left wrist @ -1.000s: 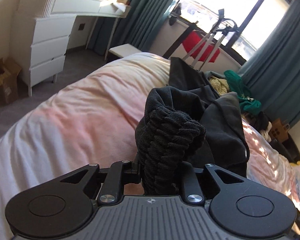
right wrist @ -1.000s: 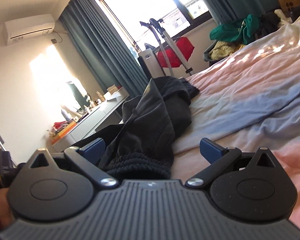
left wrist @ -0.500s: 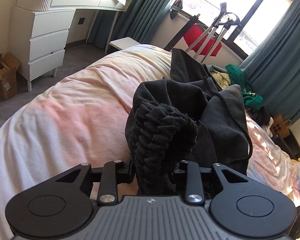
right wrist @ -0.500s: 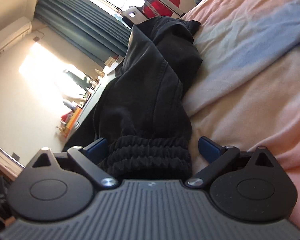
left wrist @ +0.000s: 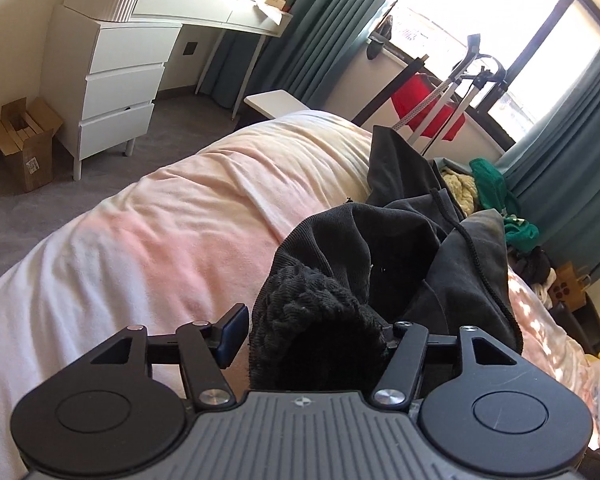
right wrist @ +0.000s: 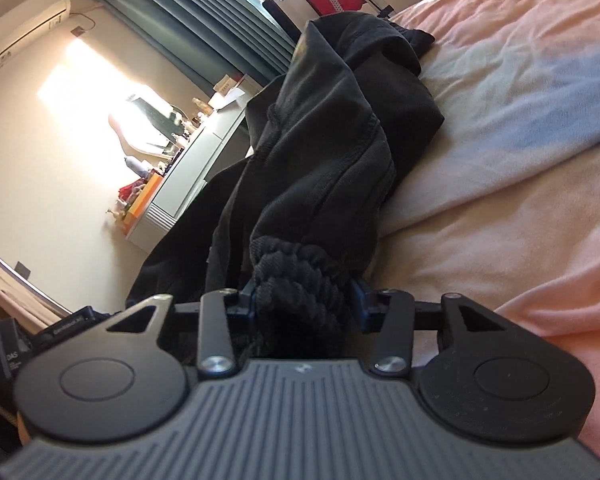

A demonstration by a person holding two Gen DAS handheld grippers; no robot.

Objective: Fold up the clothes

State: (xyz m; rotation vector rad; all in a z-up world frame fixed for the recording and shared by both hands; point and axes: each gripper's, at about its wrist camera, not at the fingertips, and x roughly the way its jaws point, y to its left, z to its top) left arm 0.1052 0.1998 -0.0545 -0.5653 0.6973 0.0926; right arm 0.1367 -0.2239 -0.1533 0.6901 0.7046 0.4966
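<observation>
we note the black cotton sweatpants (left wrist: 400, 236) lying in a rumpled heap on the bed with the pale pink and white duvet (left wrist: 172, 240), towards its right side in the left wrist view, with their far end reaching towards the window.

the left hand-held gripper (left wrist: 312, 336) has a ribbed, gathered black cuff (left wrist: 320, 320) between its jaws. those jaws are opening; the blue left pad (left wrist: 232, 334) stands clear of the fabric, so we judge that nothing is pinched here and the cuff merely rests in the gap.

the right hand-held gripper (right wrist: 304, 300) is closing on another ribbed cuff (right wrist: 296, 276). in the right wrist view both blue pads sit against the bunched elastic and squeeze it narrow, so we read this as a grip forming on the cuff.

our reading of the arrangement: a cuff is thick and easy to locate, and it gives a firm handle on a limp garment, which is probably why it is taken there rather than mid-fabric. whether both views show one cuff or two we cannot tell.

the folding proper is not begun: the sweatpants are bunched, with the drawcord (left wrist: 476, 256) trailing over the top fold. the white drawer unit (left wrist: 116, 92) stands well apart, at far left.
</observation>
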